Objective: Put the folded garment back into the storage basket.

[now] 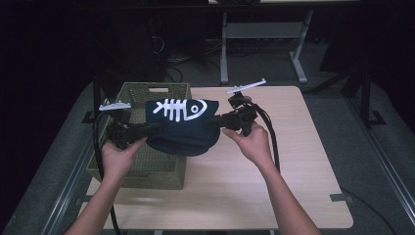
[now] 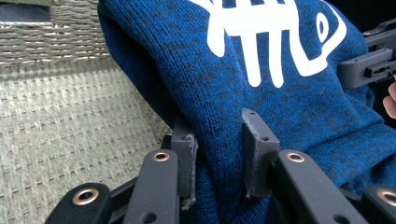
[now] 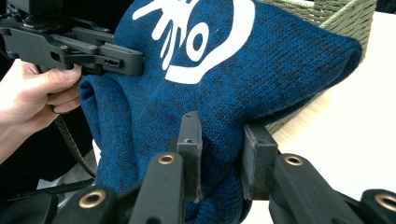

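- Near edge first, bottom of the high view: both forearms come up into frame, one gripper per hand, bare table (image 1: 293,196) between and to the right of them.
- Left gripper (image 1: 147,131), centre-left of the high view: jaws clamped on the left edge of the blue hat (image 1: 183,128). Left gripper view backs that up: knit bunched tight between the two pads, low centre of frame.
- Right gripper (image 1: 215,121), just right of centre: also pinched onto the hat, opp. side. In the right gripper view (image 3: 219,158) a fold of fabric sits squeezed between the jaws.
- So the hat's airborne, stretched between the two grippers, white fishbone print up, w/ its left half over the basket (image 1: 147,169) and its right half over the table.
- Basket, left of centre in the high view: green wicker; the woven floor seen in the left gripper view (image 2: 70,121) looks bare where it shows.
- Progress, my read: pick-up's done, two-point grip looks solid, carry is about halfway across the rim. Left to do: shift fully over the basket, lower, let go both sides. Could equally be coming out, can't tell from one look.
- Far end, top of frame: desk legs and cables in the dark, not in play.
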`<state>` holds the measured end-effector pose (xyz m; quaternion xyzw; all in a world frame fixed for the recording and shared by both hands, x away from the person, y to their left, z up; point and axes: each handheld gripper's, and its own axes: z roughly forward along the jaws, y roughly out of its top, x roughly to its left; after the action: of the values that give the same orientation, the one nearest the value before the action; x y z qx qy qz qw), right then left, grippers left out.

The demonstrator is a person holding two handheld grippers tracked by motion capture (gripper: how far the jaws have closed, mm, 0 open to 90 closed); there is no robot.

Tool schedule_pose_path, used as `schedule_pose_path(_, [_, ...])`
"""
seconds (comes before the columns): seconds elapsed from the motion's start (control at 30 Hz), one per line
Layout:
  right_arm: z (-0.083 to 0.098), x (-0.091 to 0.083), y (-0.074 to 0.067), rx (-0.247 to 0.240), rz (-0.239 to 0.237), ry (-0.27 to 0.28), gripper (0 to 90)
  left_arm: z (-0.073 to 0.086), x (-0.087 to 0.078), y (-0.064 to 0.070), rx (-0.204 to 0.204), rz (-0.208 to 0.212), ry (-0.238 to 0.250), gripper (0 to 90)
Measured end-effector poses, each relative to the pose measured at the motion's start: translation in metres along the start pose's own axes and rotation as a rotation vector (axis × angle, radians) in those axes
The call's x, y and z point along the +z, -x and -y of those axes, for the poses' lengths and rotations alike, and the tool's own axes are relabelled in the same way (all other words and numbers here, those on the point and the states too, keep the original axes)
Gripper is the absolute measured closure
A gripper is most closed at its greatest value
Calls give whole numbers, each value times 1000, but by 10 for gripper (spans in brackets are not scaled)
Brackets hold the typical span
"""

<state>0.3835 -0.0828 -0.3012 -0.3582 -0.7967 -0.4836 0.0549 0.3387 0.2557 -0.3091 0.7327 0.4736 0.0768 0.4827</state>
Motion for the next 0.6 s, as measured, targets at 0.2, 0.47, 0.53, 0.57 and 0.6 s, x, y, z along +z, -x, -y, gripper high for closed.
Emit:
schedule_pose_path(0.2, [-4, 9, -1, -1, 2, -1, 720, 0, -4, -7, -6, -10, 3, 696])
schedule_pose_path(0.47, [-7, 24, -3, 2, -11, -5, 720, 4, -10, -16, -19, -28, 5, 693])
schedule_pose_path(0.53, [-8, 28, -5, 1, -12, -9, 720, 5, -12, -21, -29, -34, 3, 692])
schedule_pose_path(0.57, [-9, 30, -5, -1, -11, -9, 720, 6, -13, -22, -28, -35, 3, 692])
schedule_pose_path(0.6, [-9, 32, -5, 1, -12, -6, 720, 6, -14, -24, -30, -38, 3, 692])
